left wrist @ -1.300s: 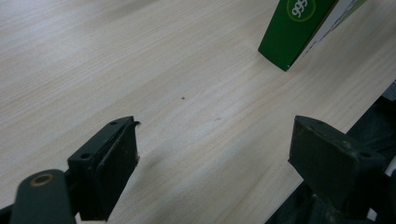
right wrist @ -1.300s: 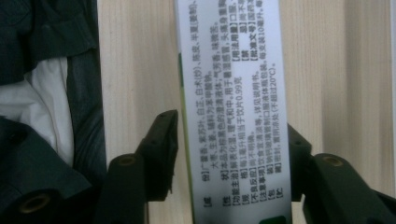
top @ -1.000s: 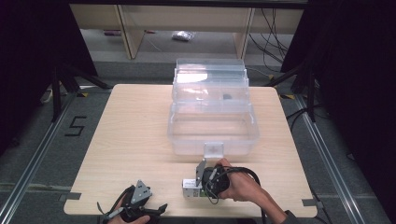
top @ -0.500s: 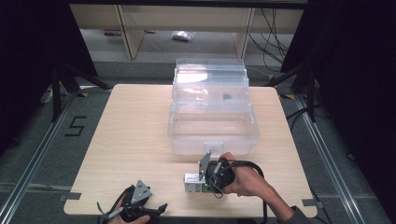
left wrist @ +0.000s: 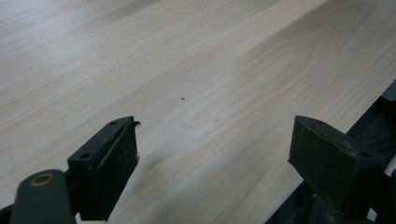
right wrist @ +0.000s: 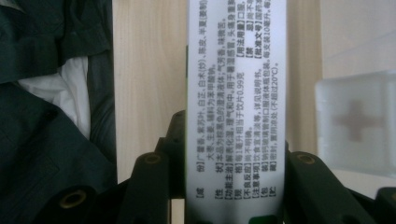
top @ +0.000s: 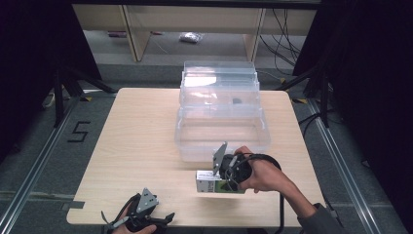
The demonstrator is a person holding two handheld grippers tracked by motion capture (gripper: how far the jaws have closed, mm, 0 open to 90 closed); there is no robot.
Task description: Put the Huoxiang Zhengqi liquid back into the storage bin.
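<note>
Above the pale wooden table (top: 136, 146), right gripper (top: 225, 179) fingers clamp a rectangular printed carton (right wrist: 233, 112).

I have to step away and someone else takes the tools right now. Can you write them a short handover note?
Right tool: shut on the small printed box, held above the table just in front of the clear plastic case.
Left tool: open, nothing between its jaws, low at the near left edge of the table.
Done: box gripped and off the tabletop.
Left: the case stands open with its main tray bare; the box most likely goes in there, then release. The left tool has had no part so far.
</note>
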